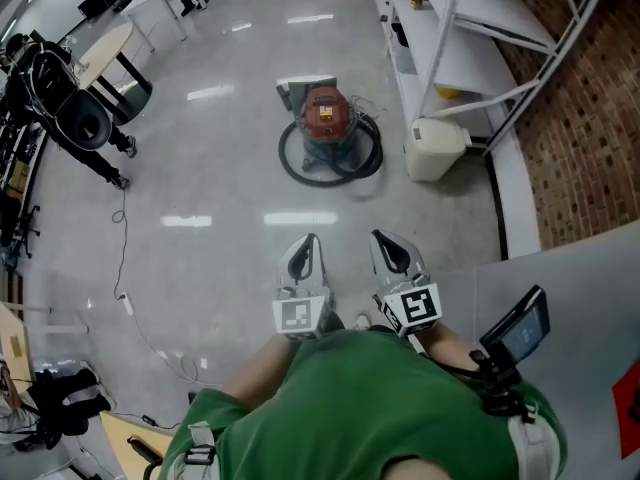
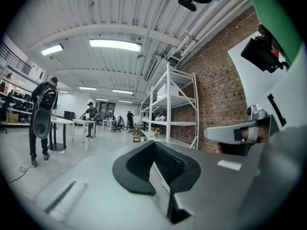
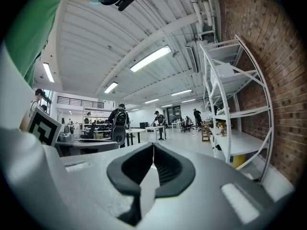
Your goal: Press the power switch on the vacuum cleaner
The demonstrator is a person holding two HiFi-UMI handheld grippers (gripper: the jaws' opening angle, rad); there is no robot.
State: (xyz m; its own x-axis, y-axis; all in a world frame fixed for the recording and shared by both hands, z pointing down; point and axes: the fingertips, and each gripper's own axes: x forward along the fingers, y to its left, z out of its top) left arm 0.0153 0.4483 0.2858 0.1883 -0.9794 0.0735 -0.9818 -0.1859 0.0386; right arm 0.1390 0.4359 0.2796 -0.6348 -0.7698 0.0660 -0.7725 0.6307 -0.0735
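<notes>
A red and blue canister vacuum cleaner (image 1: pixel 326 120) stands on the glossy floor ahead, with its black hose (image 1: pixel 330 164) coiled round its base. Both grippers are held close to my chest, well short of it. My left gripper (image 1: pixel 302 259) is shut with nothing in it, jaws tip to tip (image 2: pixel 153 143). My right gripper (image 1: pixel 391 253) is also shut and empty, its jaws meeting (image 3: pixel 153 145). Neither gripper view shows the vacuum cleaner; both look across the hall at shelves and people.
A white shelving rack (image 1: pixel 455 28) runs along the brick wall at right, with a white bin (image 1: pixel 436 148) at its foot. A person with a backpack (image 1: pixel 60 98) stands at left by a round table (image 1: pixel 105 53). A cable (image 1: pixel 125 288) trails over the floor.
</notes>
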